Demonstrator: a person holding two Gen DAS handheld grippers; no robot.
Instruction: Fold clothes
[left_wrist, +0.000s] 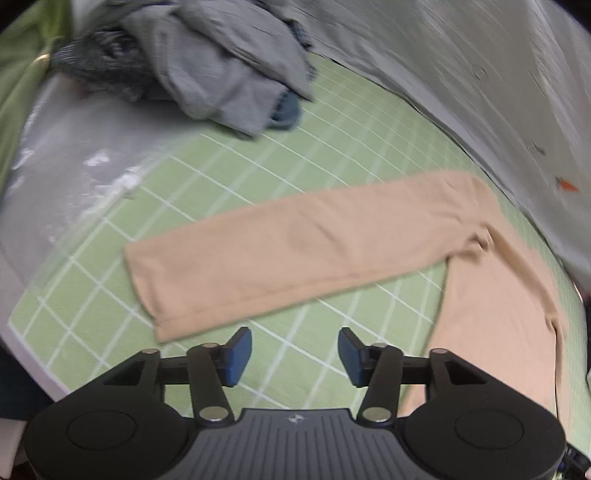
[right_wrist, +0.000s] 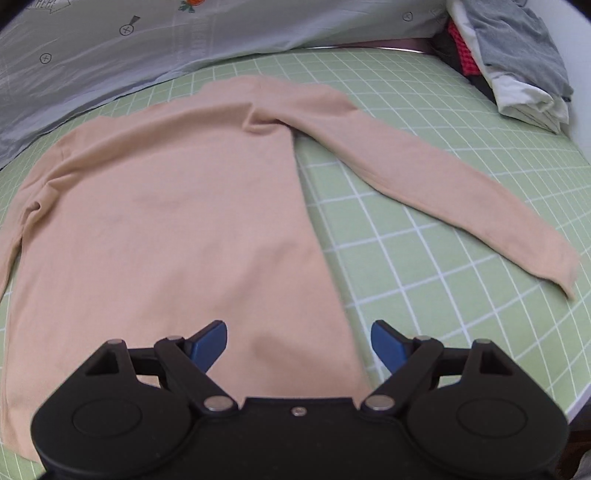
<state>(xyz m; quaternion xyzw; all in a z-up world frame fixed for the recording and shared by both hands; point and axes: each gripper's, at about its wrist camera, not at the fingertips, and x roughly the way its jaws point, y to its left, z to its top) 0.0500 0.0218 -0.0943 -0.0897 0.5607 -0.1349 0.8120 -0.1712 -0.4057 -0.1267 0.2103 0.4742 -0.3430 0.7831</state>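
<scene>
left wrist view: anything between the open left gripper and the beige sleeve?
Nothing: only bare green grid mat lies between the left gripper and the sleeve of the beige sweater, seen in the left wrist view.

Legible text is limited to one item. In the right wrist view, the grey sheet (right_wrist: 110, 40) at the far edge carries a printed arrow-shaped sign at the upper left corner; the letters "HERE" (right_wrist: 47, 5) read on it, cut off by the frame edge. The same sheet bears printed symbols: small circles with a cross inside (right_wrist: 45, 58) and a circle with a handle-like mark (right_wrist: 128, 28).

In the left wrist view, the left gripper body carries a small embossed logo (left_wrist: 294, 419); it cannot be read. No numbers or brand names are legible.
</scene>
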